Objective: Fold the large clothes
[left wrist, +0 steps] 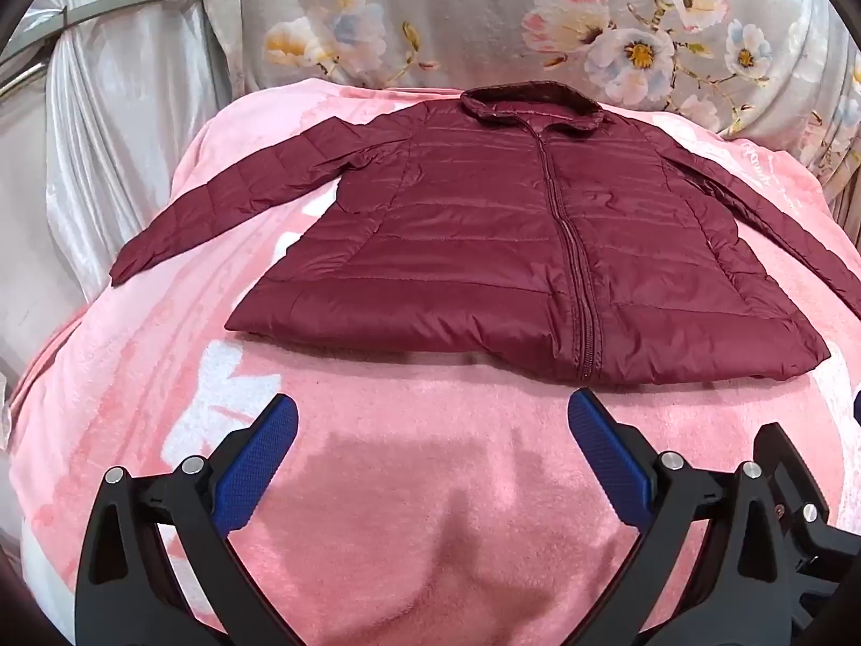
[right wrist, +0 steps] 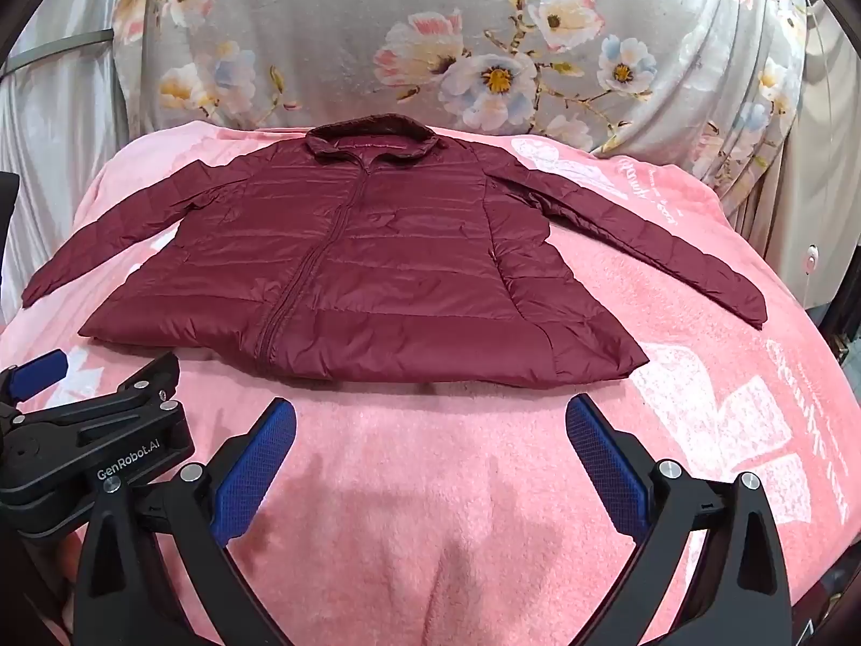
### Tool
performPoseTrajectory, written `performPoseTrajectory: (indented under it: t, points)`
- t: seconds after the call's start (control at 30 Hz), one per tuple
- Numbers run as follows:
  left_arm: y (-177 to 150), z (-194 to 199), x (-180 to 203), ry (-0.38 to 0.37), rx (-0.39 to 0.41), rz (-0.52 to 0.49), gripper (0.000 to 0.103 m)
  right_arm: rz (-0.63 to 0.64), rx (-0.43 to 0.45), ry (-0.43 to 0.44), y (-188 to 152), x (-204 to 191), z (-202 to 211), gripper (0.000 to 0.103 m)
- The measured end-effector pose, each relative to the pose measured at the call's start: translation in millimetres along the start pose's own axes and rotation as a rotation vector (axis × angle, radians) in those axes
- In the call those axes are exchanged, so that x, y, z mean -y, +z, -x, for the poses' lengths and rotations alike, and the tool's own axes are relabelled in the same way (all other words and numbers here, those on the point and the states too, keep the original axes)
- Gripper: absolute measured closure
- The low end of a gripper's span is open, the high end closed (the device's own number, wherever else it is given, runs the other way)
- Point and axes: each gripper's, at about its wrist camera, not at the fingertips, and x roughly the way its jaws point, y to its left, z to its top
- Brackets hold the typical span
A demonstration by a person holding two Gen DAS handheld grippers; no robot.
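Note:
A maroon quilted jacket (left wrist: pixel 511 247) lies flat and zipped on a pink blanket (left wrist: pixel 376 484), collar far, hem near, both sleeves spread out to the sides. It also shows in the right wrist view (right wrist: pixel 350 269). My left gripper (left wrist: pixel 433 409) is open and empty, just short of the hem, left of the zip. My right gripper (right wrist: pixel 430 412) is open and empty, near the hem's right half. The left gripper's body (right wrist: pixel 91 430) shows at the left of the right wrist view.
The pink blanket (right wrist: pixel 699 377) covers a bed and has white printed patterns. A grey floral cushion or bedding (left wrist: pixel 538 16) stands behind the collar. Silvery drapes (left wrist: pixel 124 107) hang at the far left. The bed drops off on both sides.

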Motion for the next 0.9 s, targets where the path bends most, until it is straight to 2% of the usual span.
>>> performPoseTrajectory:
  t: [0.9]
  points:
    - [4,6,-11,0.015,0.004,-0.004,0.005,0.006,0.004,-0.009,0,-1,1,0.005]
